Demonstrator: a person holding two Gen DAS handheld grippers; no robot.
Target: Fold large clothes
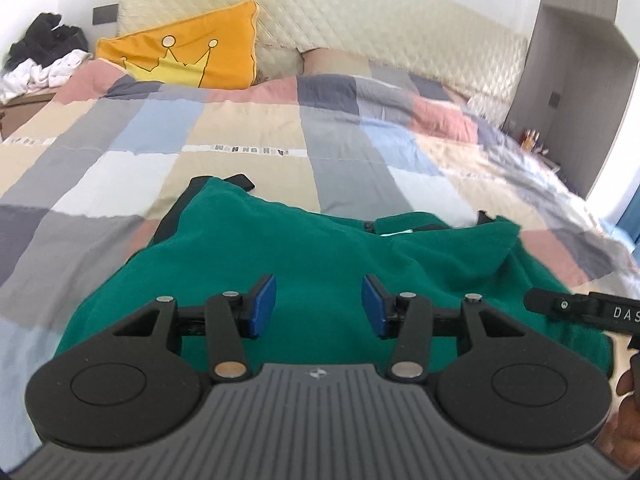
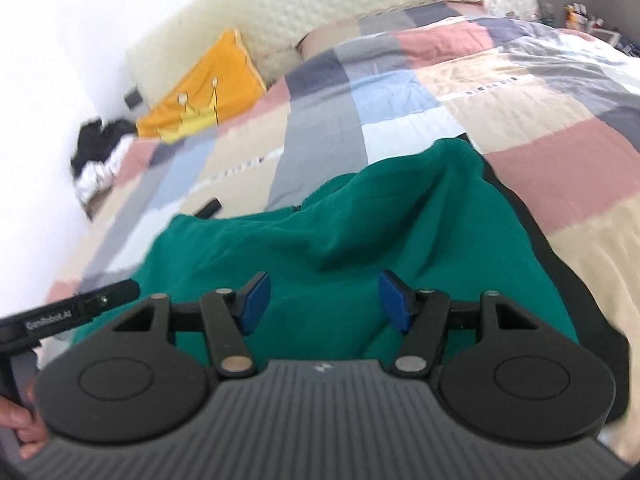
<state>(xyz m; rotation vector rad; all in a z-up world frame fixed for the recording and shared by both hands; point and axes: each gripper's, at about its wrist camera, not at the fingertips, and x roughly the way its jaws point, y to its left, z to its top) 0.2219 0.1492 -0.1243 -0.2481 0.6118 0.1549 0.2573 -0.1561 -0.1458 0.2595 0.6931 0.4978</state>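
Beyond the blue fingers of the left gripper, lying spread across the patchwork quilt of the bed: the green garment, rumpled, with black trim showing at its far-left edge and a dark collar or strap poking out past its far end. Hovering above that cloth with fingers standing apart, nothing between the pads, no fabric pinched. Same story at the right gripper: fingers spread over the green garment, a raised fold running away ahead of them, pads not pressing on anything. Just off to the right of the left fingers, showing at the frame edge, the black body of the other tool; off to the left of the right fingers, its counterpart, with part of a hand gripping the handle below. Far ahead of both pairs of fingers, leaning against the cream quilted headboard, an orange cushion with a crown drawing. Further left, heaped on a low stand, dark and white clothes.
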